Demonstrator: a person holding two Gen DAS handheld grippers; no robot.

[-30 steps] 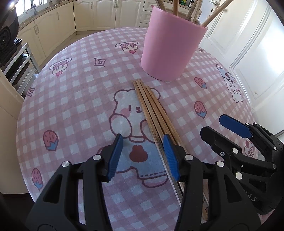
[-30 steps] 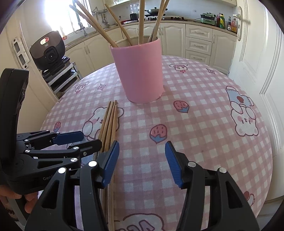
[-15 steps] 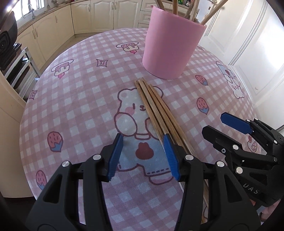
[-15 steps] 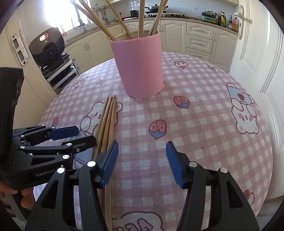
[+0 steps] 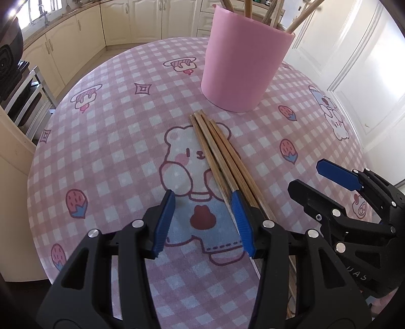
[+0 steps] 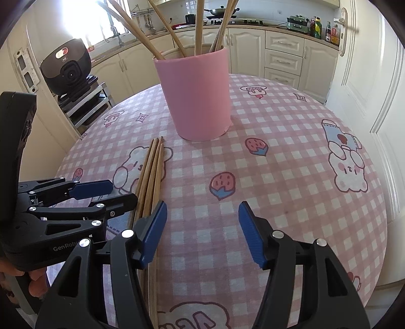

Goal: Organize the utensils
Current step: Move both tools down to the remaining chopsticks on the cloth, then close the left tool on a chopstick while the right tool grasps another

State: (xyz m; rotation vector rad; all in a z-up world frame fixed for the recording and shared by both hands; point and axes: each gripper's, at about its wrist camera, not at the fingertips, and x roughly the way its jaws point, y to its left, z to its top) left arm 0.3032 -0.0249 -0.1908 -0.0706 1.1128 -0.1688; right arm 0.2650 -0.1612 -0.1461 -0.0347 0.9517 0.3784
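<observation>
A round table (image 5: 106, 151) under a pink checked cloth bears a pink holder (image 5: 243, 63) with chopsticks standing in it. Just before it lie four loose chopsticks (image 5: 222, 157) side by side. The left gripper (image 5: 202, 217) hangs beside them, jaws closing on nothing. The right gripper (image 6: 202, 227), jaws opening, is empty; its left pad seems above the sticks, contact unclear.

Home kitchen, cream cabinets (image 6: 283, 54), stove with pan (image 6: 221, 11), probably sink tap (image 6: 115, 34)
</observation>
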